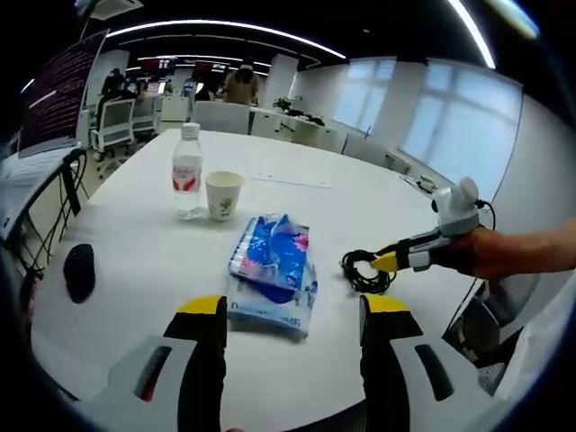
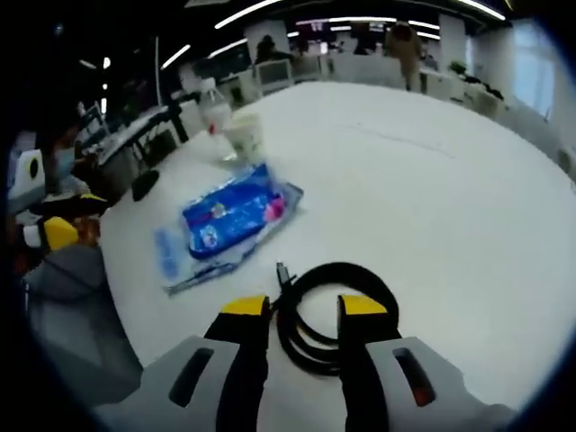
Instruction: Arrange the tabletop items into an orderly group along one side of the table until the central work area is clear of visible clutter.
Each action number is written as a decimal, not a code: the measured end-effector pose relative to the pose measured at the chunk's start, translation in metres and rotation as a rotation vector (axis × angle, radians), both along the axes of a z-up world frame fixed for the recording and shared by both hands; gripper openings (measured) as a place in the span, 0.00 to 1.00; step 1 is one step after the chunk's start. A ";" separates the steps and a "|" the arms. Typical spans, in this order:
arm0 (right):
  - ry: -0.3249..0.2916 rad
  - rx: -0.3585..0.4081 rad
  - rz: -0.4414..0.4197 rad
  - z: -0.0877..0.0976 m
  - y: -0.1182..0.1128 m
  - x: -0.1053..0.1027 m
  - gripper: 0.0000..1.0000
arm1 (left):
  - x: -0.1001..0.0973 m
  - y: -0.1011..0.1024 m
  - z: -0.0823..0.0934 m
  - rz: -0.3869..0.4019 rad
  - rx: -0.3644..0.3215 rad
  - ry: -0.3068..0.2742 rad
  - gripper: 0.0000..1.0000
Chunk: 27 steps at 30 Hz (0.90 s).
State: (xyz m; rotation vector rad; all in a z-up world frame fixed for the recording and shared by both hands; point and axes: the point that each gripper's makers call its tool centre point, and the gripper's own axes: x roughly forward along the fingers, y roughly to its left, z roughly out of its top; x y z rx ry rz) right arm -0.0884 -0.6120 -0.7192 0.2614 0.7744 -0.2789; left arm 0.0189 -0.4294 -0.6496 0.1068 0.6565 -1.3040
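White round counter (image 1: 360, 207), office behind.

Left gripper (image 1: 295, 317): fingers wide apart, holding nothing, hovering low over near edge of counter. Blue tissue pack (image 1: 270, 247) lying on a clear-wrapped pack (image 1: 270, 306), both just ahead, between the two fingers. Water bottle (image 1: 187, 180) w/ red label upright further back, paper cup (image 1: 223, 194) upright just beside it, right side. Black mouse (image 1: 79, 270) off to left near counter edge, well apart from rest. White strip, prob. paper (image 1: 290, 181), flat beyond cup.

Right gripper (image 2: 306, 310), also seen in left gripper view (image 1: 389, 261) coming in from right w/ person's hand (image 1: 504, 252) behind it: fingers set moderately apart, straddling one side of coiled black cable (image 2: 335, 310). Cable flat on counter; fingers touching it or not, can't tell. In right gripper view tissue pack (image 2: 234, 216) left of and beyond cable, apart from it; bottle (image 2: 214, 112) and cup (image 2: 245, 137) blurred further back.
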 end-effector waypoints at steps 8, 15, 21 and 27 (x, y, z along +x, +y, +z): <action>0.016 -0.007 0.055 0.001 -0.009 0.022 0.30 | 0.000 0.000 0.000 -0.002 -0.003 -0.002 0.59; 0.046 -0.021 0.134 -0.003 -0.010 0.040 0.31 | 0.003 0.004 -0.001 0.011 -0.003 0.003 0.59; 0.055 -0.031 0.167 -0.003 -0.014 0.065 0.29 | 0.003 0.008 -0.001 0.014 0.005 0.002 0.59; 0.072 -0.024 0.197 -0.011 -0.015 0.088 0.26 | 0.006 0.013 -0.001 0.023 0.009 0.000 0.59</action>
